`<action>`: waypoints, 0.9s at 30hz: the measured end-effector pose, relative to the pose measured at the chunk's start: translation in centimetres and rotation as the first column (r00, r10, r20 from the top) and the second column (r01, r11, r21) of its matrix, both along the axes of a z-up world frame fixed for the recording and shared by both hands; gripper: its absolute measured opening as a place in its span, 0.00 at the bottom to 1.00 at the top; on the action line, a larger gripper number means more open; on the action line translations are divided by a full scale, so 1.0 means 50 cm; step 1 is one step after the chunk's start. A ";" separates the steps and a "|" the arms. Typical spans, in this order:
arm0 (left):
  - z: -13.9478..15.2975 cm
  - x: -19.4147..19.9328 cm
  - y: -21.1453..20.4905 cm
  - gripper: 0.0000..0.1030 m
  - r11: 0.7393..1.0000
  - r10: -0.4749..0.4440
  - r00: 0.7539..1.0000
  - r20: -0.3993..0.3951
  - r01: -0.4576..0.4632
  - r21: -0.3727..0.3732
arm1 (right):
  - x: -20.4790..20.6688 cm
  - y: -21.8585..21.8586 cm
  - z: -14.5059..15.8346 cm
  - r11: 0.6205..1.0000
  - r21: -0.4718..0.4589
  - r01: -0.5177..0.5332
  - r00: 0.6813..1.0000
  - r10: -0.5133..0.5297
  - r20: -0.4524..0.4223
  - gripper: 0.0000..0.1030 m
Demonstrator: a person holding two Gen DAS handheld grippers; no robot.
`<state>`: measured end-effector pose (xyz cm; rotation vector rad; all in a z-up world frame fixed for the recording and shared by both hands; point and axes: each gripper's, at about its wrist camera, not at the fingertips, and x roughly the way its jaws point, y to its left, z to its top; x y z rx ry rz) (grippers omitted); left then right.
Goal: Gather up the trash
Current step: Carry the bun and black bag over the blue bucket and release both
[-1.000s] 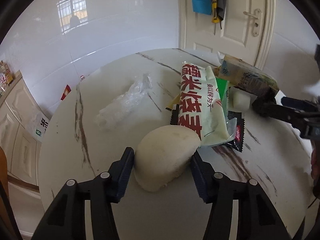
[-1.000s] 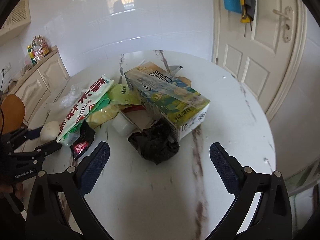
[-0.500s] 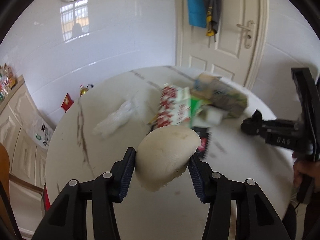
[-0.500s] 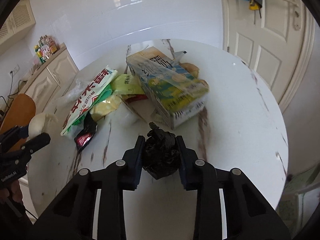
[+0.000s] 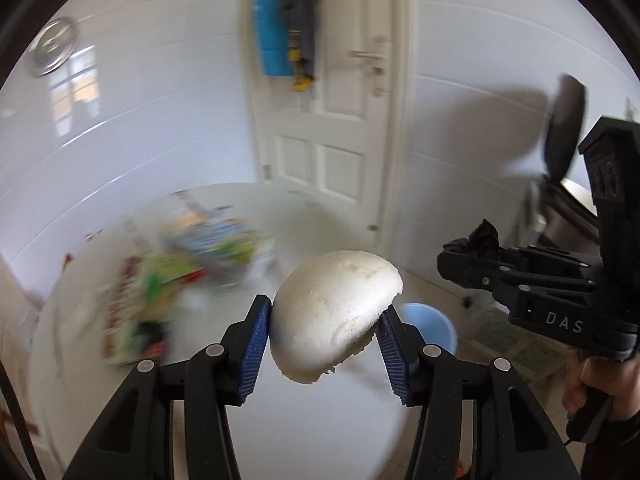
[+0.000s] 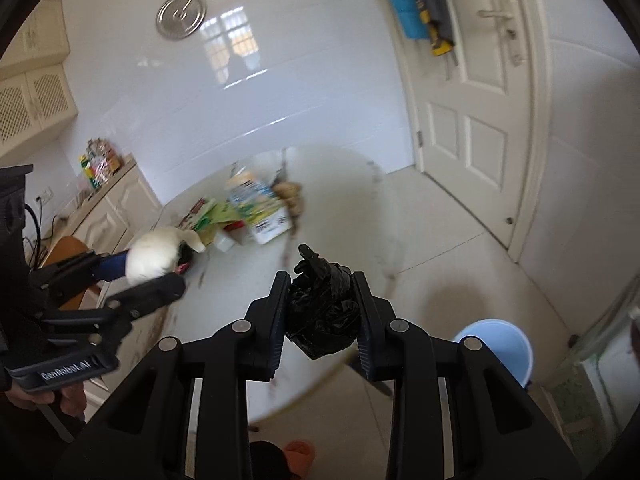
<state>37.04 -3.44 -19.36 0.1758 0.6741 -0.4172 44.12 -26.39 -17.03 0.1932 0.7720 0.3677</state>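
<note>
A round white marble table with dark veins carries a heap of trash near its far side: a printed drink carton, green snack wrappers beside it, and a small white cup. A light-blue bucket stands on the tiled floor beside the table.

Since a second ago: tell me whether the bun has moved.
Yes. The bun, clamped in the left gripper, has lifted off the table and swung away from the wrappers, toward the blue bucket.

walls: glossy white tile | door: white panelled | floor: pale tile
</note>
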 end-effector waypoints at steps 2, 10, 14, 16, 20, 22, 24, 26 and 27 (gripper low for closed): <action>-0.011 0.005 -0.064 0.47 0.999 -0.045 0.999 -0.010 0.045 0.011 | -0.019 -0.057 0.002 0.999 -0.009 0.041 0.999 -0.041 0.005 0.28; -0.087 0.068 -0.312 0.47 0.977 -0.198 0.974 -0.112 0.205 0.061 | -0.059 -0.271 -0.048 0.975 -0.037 0.219 0.974 -0.221 -0.042 0.28; -0.147 0.149 -0.405 0.47 0.968 -0.211 0.962 -0.175 0.231 0.102 | -0.055 -0.372 -0.094 0.957 -0.052 0.285 0.953 -0.289 -0.094 0.28; -0.182 0.185 -0.449 0.47 0.962 -0.222 0.953 -0.205 0.248 0.113 | -0.042 -0.408 -0.122 0.948 -0.056 0.314 0.940 -0.319 -0.120 0.28; -0.246 0.265 -0.515 0.48 0.953 -0.228 0.940 -0.254 0.269 0.140 | -0.003 -0.470 -0.180 0.938 -0.063 0.341 0.924 -0.346 -0.164 0.28; -0.274 0.326 -0.553 0.48 0.951 -0.221 0.937 -0.271 0.269 0.153 | 0.019 -0.490 -0.208 0.935 -0.067 0.348 0.917 -0.355 -0.182 0.28; -0.305 0.364 -0.578 0.49 0.947 -0.214 0.936 -0.280 0.269 0.177 | 0.045 -0.503 -0.236 0.933 -0.076 0.353 0.911 -0.361 -0.200 0.28; -0.330 0.390 -0.602 0.50 0.945 -0.215 0.932 -0.292 0.273 0.179 | 0.072 -0.521 -0.264 0.927 -0.076 0.366 0.902 -0.374 -0.217 0.28; -0.343 0.410 -0.612 0.50 0.946 -0.207 0.933 -0.293 0.268 0.183 | 0.086 -0.528 -0.277 0.925 -0.080 0.372 0.897 -0.380 -0.228 0.28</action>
